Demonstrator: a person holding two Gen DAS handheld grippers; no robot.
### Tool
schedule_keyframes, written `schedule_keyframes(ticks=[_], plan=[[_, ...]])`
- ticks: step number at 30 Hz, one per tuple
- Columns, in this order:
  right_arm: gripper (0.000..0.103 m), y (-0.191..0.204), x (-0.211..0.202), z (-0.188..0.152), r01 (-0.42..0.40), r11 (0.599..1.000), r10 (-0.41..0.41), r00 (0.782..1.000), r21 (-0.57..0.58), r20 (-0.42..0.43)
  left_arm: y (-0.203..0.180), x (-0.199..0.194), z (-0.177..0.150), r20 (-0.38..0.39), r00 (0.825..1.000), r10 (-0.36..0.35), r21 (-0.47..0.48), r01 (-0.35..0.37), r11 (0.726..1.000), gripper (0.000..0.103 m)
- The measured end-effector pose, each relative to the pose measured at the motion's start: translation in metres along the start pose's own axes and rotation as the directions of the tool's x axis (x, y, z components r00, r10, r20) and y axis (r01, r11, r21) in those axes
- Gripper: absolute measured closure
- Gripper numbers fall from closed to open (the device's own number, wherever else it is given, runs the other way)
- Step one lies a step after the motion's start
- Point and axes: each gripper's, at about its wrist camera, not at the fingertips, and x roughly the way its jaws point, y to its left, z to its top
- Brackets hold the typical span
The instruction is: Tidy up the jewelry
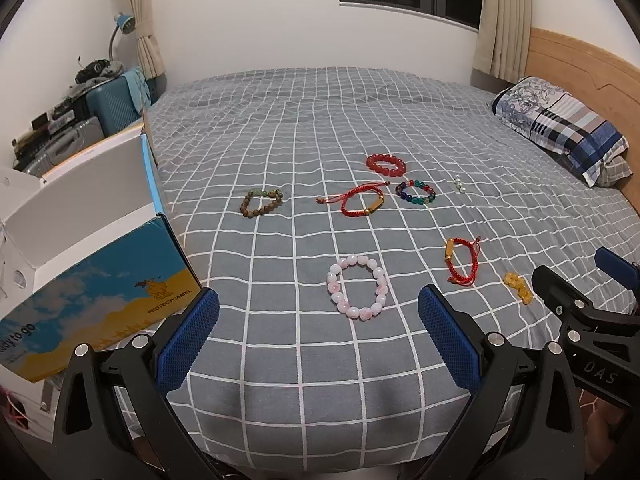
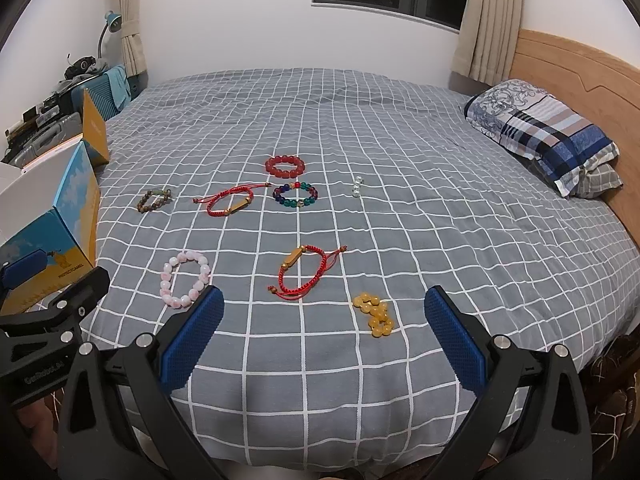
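Both claws, left claw [image 1: 318, 334] and right claw [image 2: 324, 334], are wide open and hold nothing. If you close on the pink bracelet [image 1: 357, 287] at 12 o'clock, you may pinch the bed [image 1: 320, 392] cover or scatter beads.

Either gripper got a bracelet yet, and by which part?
Nothing is held. The left gripper and right gripper are both open above the bedspread, with no jewelry between their fingers.

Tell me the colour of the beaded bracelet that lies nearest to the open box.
The bracelet is brown with a few greenish beads, shown best in the left wrist view.
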Motion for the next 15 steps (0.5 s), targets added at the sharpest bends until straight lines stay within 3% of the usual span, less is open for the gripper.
schedule_keyframes(ticks=[15], plan=[[0.007, 0.0005, 0.0002, -0.0005, 0.003, 1.0, -0.003, 1.0, 0.003, 0.002, -0.0008, -0.002, 0.0003, -0.002, 1.0, 0.003, 0.005, -0.003, 1.0, 0.006]])
